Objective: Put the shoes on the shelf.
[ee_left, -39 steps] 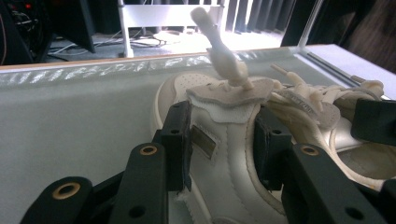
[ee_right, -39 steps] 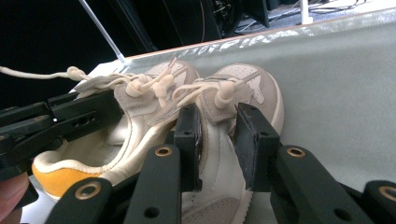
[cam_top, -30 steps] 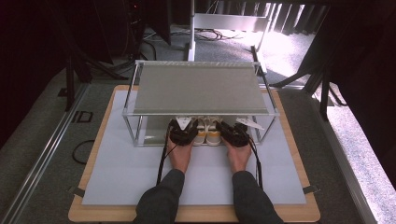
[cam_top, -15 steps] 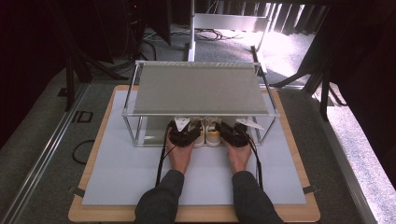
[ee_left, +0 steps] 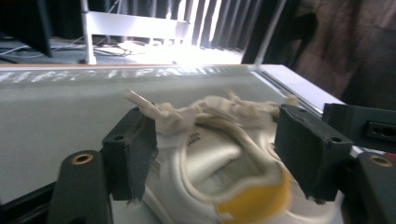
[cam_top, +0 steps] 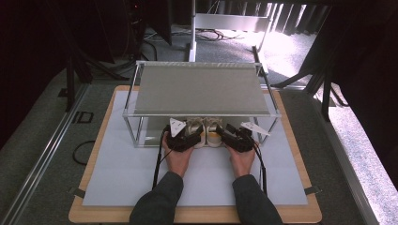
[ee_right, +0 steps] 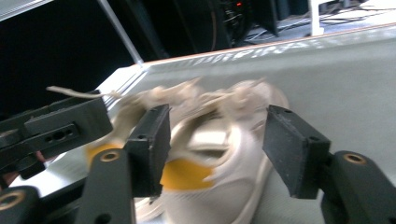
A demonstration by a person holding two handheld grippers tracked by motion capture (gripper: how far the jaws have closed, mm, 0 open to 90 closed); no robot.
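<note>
Both shoes (cam_top: pixel 204 132) side by side, heels twd person, toes under rack (cam_top: pixel 199 89).

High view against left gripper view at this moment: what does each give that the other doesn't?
High view: the grey mesh top of the silver-framed rack, the person's left hand and right hand, a second pale sneaker. Left gripper view: the padded lining inside the white lace-up sneaker with a yellow heel tab. Both: that sneaker, and the left claw, whose jaws have just been opening with its heel between them.
</note>
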